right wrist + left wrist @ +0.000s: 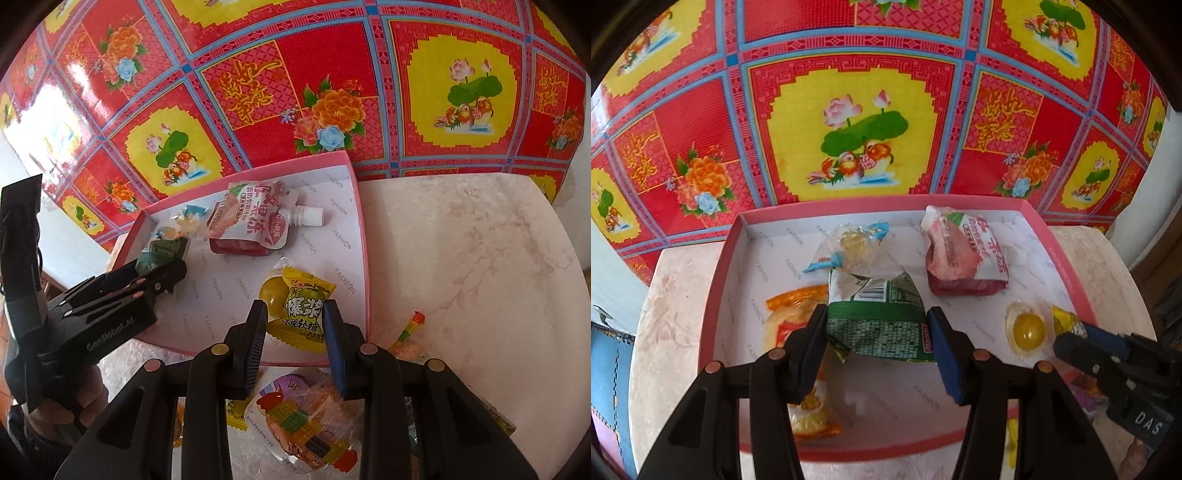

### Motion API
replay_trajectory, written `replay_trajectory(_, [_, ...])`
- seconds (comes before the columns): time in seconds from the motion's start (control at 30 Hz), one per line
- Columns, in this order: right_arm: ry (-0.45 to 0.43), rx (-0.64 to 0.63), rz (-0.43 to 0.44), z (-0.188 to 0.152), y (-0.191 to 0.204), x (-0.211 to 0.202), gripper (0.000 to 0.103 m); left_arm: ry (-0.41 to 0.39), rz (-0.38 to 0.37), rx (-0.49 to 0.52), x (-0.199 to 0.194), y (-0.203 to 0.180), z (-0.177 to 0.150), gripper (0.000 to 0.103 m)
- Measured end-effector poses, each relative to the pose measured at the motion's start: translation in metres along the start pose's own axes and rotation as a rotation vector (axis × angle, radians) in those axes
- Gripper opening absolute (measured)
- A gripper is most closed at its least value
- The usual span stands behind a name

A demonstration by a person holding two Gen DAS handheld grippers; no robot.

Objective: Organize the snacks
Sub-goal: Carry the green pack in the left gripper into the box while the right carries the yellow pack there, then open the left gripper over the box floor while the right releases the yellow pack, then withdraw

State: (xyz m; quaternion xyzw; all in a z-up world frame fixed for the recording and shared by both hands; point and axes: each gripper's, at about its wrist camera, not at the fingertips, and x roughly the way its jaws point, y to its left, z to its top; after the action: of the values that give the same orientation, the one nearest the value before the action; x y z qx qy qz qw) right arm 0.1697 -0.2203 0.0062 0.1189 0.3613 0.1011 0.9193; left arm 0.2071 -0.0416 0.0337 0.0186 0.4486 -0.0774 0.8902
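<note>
- My left gripper (877, 334) pinched the green packet (875, 314) over the pink tray (716, 295), long axis crosswise between the pads.
- My right gripper (295, 325) pinched the yellow candy (299, 310) above the tray's near right corner.

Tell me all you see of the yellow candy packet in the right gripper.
The yellow candy packet is glossy plastic with zigzag ends, printed with a green fruit and white characters; a clear window shows a round yellow-green sweet. The right gripper pinches its lower half, holding it above the pink-rimmed box.
</note>
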Motion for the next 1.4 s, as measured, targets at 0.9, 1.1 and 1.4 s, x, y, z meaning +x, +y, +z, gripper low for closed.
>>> replay_trajectory(0.9, [-0.039,0.018,0.053,-0.002,-0.001,-0.018,0.05,-0.025,-0.044,-0.003,-0.013,-0.014,0.005,0.06])
replay_trajectory(1.1, [-0.053,0.006,0.058,-0.007,0.003,-0.028,0.05,-0.034,-0.042,-0.018,-0.035,-0.011,-0.001,0.06])
replay_trajectory(1.4, [-0.068,-0.021,0.053,-0.016,0.011,-0.045,0.05,-0.025,-0.048,-0.041,-0.057,-0.012,-0.015,0.06])
